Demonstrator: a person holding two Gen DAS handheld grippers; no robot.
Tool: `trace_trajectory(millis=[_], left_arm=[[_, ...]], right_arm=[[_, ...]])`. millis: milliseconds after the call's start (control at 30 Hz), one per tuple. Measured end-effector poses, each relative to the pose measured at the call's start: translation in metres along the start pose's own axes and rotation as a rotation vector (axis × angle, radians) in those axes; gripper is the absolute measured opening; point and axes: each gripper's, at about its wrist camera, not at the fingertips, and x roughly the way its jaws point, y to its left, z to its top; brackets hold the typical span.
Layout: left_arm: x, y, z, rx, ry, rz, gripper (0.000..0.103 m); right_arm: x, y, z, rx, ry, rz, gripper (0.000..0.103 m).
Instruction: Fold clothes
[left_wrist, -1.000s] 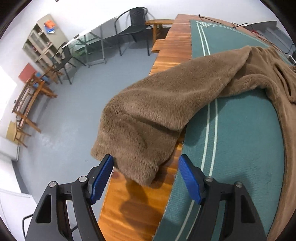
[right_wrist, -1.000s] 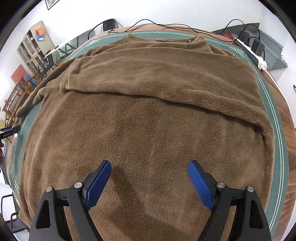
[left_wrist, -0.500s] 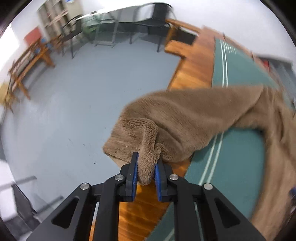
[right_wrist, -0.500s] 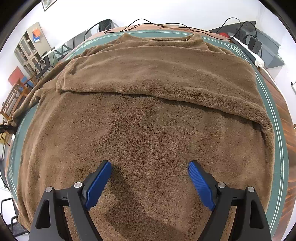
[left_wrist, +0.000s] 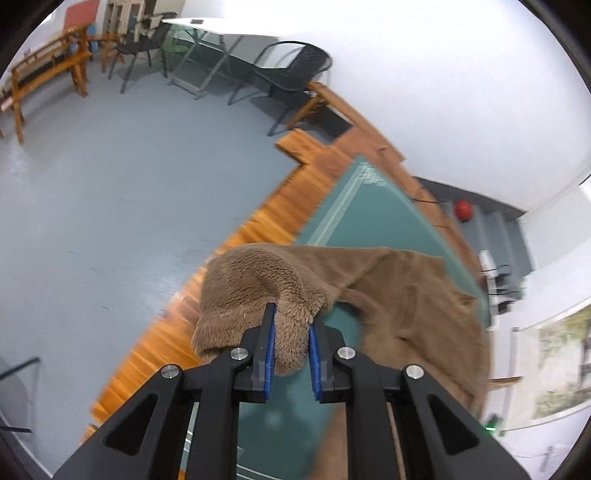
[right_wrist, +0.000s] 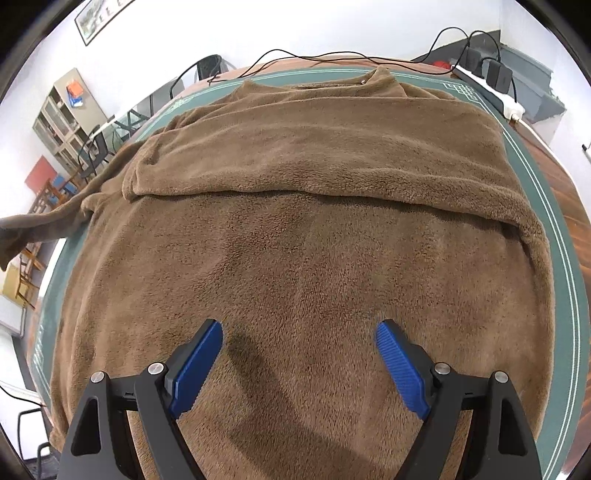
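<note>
A brown fleece garment (right_wrist: 314, 229) lies spread over the green table mat (right_wrist: 569, 258), one sleeve folded across its upper body. My right gripper (right_wrist: 299, 354) is open and hovers just above the garment's lower half. My left gripper (left_wrist: 290, 350) is shut on the cuff of the other sleeve (left_wrist: 258, 291) and holds it lifted above the table's left edge; the sleeve trails right to the garment body (left_wrist: 417, 306). In the right wrist view this sleeve (right_wrist: 40, 229) stretches off to the far left.
The wooden table border (left_wrist: 236, 251) runs beside the mat (left_wrist: 369, 214). Black chairs (left_wrist: 291, 70) and wooden furniture (left_wrist: 44, 70) stand on the grey floor to the left. A power strip (right_wrist: 491, 92) with cables lies at the table's far right.
My left gripper closed on the sleeve cuff, then lifted it and swung it toward the table. The right gripper has stayed open over the garment.
</note>
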Motion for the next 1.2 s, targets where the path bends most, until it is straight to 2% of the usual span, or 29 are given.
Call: trace_trajectory(millis=[167,400,600,667,767,833,867,1000,1200], left_arm=[[-0.013,-0.038,-0.025,-0.014,0.041,-0.105,0.017],[-0.01,-0.118,-0.075,0.092,0.131,-0.241,0.017],[0.018,-0.197,-0.128,0.227,0.277,-0.373,0.017],[0.044,-0.22,-0.147,0.264,0.363,-0.398,0.017],[0.081,-0.24,-0.169,0.304,0.478,-0.381,0.023],[0.108,-0.247,-0.183,0.313,0.557,-0.338,0.035],[0.117,-0.247,-0.188,0.311,0.576,-0.317,0.036],[0.126,-0.245,-0.192,0.325,0.582,-0.28,0.054],[0.109,-0.226,-0.168,0.313,0.51,-0.248,0.07]], right_arm=[[-0.015,-0.012,-0.01,0.015,-0.012,0.029,0.087],[-0.027,-0.016,-0.013,0.024,-0.033,0.083,0.087],[-0.046,-0.012,-0.016,-0.004,-0.082,0.184,0.087],[-0.054,-0.013,-0.019,-0.006,-0.1,0.233,0.087],[-0.059,-0.017,-0.022,0.006,-0.117,0.263,0.087],[-0.061,-0.021,-0.025,0.021,-0.126,0.276,0.087],[-0.063,-0.025,-0.027,0.031,-0.128,0.283,0.087],[-0.068,-0.032,-0.034,0.049,-0.123,0.312,0.087],[-0.059,-0.022,-0.029,0.046,-0.085,0.348,0.087]])
